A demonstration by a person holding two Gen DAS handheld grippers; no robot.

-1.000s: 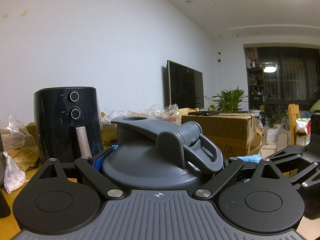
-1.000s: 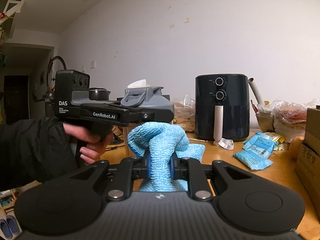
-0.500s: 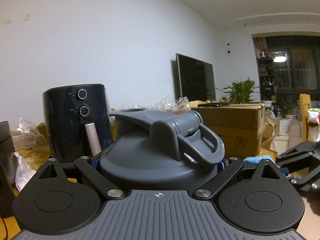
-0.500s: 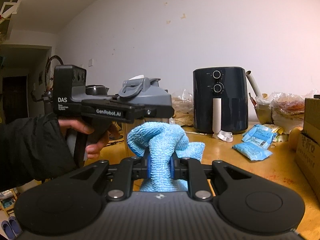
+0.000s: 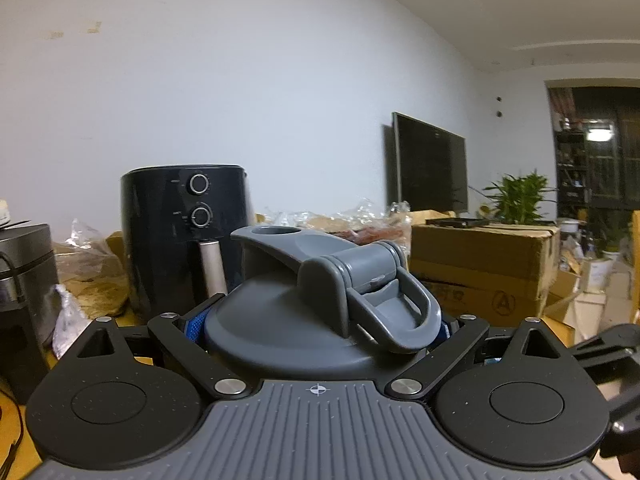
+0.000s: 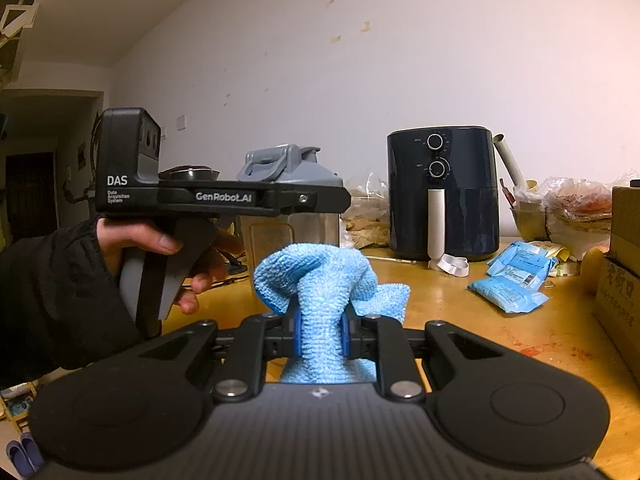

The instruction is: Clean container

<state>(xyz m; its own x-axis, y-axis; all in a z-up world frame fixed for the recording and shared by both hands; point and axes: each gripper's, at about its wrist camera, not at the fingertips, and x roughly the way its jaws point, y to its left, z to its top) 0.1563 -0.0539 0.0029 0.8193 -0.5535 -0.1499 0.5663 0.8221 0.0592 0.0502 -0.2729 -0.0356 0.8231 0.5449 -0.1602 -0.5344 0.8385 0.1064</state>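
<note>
grey container (image 5: 320,320) clamped between left tongs (image 5: 320,326).

Wooden table (image 6: 460,320): air fryer (image 6: 443,192), blue packets (image 6: 512,280).

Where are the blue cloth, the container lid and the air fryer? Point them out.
blue cloth (image 6: 320,280): right wrist view, bunched top.
container lid (image 5: 280,320): left wrist view, domed top.
air fryer (image 6: 442,192): right wrist view, front.

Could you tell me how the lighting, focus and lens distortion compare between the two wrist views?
Left wrist view: cool, dim cast, wall and ceiling lines bowed by the fisheye, container lid close but fairly sharp, bright lamp spot at the far window. Right wrist view: warmer, yellowish table, crisp blue cloth, soft air fryer, dark vignetted corners.
</note>
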